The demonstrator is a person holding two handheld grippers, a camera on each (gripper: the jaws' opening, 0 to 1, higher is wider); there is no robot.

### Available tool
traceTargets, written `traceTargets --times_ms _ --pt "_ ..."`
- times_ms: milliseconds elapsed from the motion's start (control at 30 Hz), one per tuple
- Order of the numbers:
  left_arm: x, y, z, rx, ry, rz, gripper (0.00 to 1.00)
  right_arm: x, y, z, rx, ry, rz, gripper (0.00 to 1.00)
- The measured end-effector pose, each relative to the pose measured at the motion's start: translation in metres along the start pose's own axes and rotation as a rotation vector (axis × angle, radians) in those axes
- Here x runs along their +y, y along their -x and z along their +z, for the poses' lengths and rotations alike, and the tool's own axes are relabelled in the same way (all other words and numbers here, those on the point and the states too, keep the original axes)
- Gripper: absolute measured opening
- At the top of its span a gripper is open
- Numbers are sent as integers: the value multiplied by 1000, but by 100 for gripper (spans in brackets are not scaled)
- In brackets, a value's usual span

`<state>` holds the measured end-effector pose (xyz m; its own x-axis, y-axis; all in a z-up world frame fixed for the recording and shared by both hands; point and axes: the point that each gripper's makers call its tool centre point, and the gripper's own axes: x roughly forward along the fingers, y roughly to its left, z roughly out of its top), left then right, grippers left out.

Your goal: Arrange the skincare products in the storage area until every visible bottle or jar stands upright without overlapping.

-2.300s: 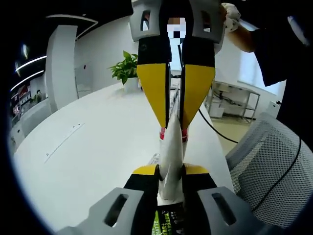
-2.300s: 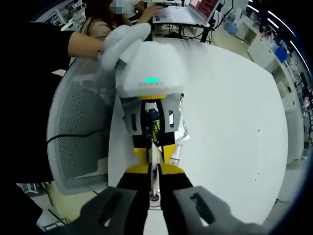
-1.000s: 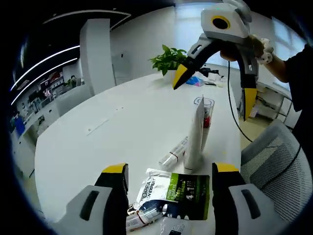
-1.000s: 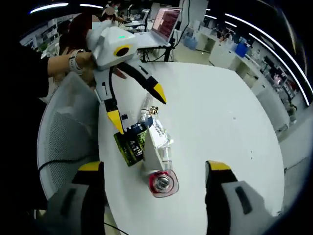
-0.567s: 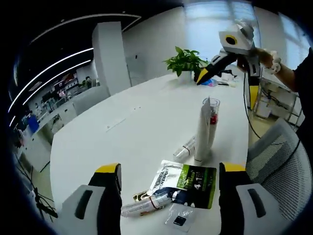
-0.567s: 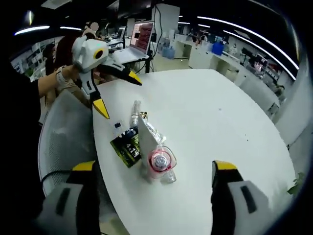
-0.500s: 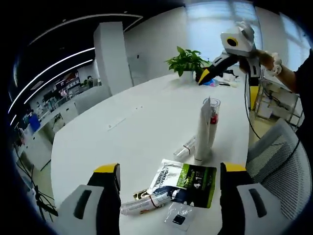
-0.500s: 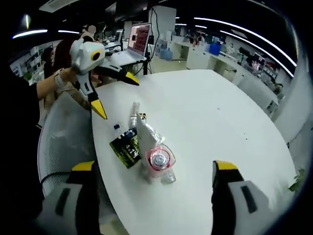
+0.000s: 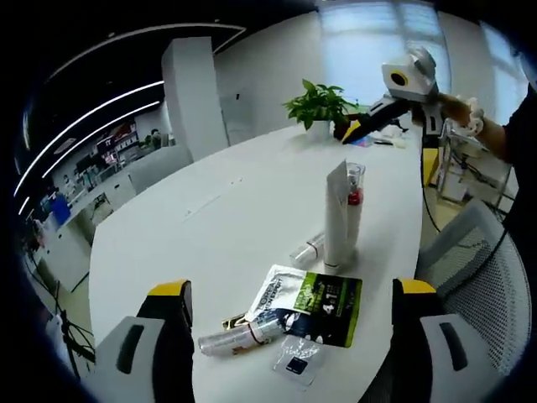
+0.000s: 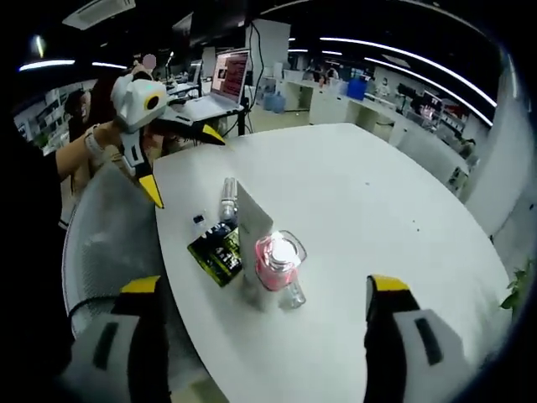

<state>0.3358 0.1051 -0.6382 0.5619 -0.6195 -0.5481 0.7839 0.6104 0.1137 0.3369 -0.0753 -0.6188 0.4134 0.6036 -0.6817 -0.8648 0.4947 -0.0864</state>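
While the white tube (image 9: pixel 336 215) stands upright, the green sachet (image 9: pixel 312 295) (print unreadable) lies flat.

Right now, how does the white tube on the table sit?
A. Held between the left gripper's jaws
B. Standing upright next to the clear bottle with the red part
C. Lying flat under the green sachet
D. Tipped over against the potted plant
B: the white tube stands on end on the table, right beside the clear bottle, with both grippers open and away from it.

Upright tube (image 9: pixel 336 214) and sachet (image 9: pixel 312 298) crowd table (image 9: pixel 210 227) edge — bare beyond
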Motion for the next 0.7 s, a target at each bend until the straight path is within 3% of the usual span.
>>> traceTargets --times_ms 133,300,533,700 --pt "13 3 -14 37 -25 7 97 1 -1 -3 15 -24 -36 99" --pt "23 5 -31 105 -77 -34 97 3 -3 4 -9 -52 -67 100" --pt "48 1 -54 186 -158 -91 97 13 -8 0 40 -70 -110 100" --pt "52 -4 -63 222 -195 -146 92 20 -11 -5 51 -86 -128 100"
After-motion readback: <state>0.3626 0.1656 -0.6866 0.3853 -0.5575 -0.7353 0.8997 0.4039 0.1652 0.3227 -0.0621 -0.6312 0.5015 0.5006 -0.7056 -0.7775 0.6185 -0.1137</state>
